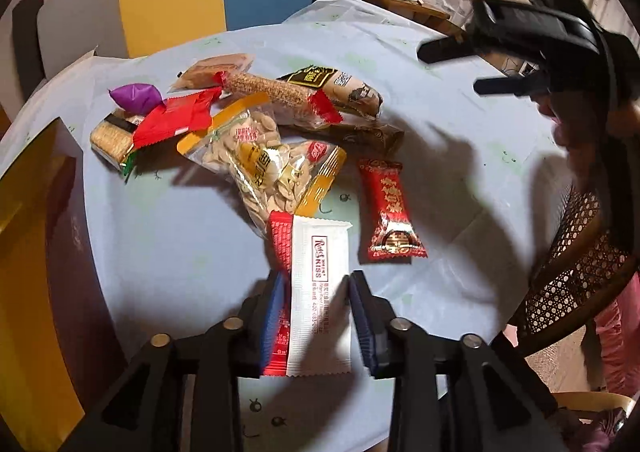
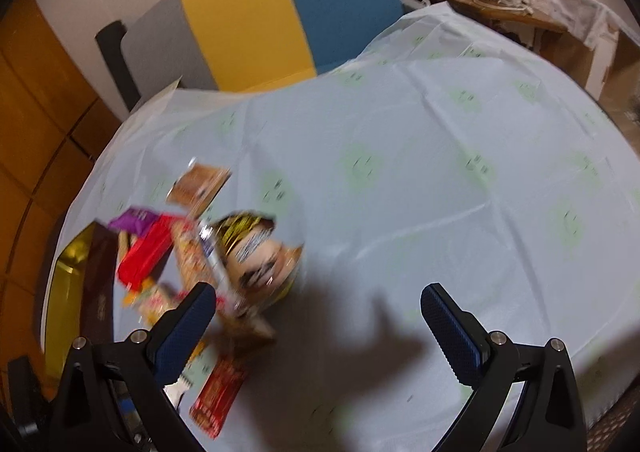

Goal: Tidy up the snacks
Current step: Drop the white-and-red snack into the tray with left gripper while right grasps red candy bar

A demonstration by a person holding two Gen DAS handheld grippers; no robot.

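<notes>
Your left gripper (image 1: 318,280) is pinched on the white-and-red packet (image 1: 320,292), which hangs over the near edge of the tablecloth (image 1: 160,252). Just past it you've got the red candy (image 1: 390,210) and the seed bag (image 1: 260,160), with the other snacks heaped behind. On the right wrist view, your right gripper (image 2: 318,304) is spread wide with nothing in it, over bare cloth beside the blurry snack pile (image 2: 224,252).

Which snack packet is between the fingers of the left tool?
The white and red Rose Kiss packet. It sits right between the left tool fingers, while the red candy packet and the seed bags lie farther out on the tablecloth.
</notes>
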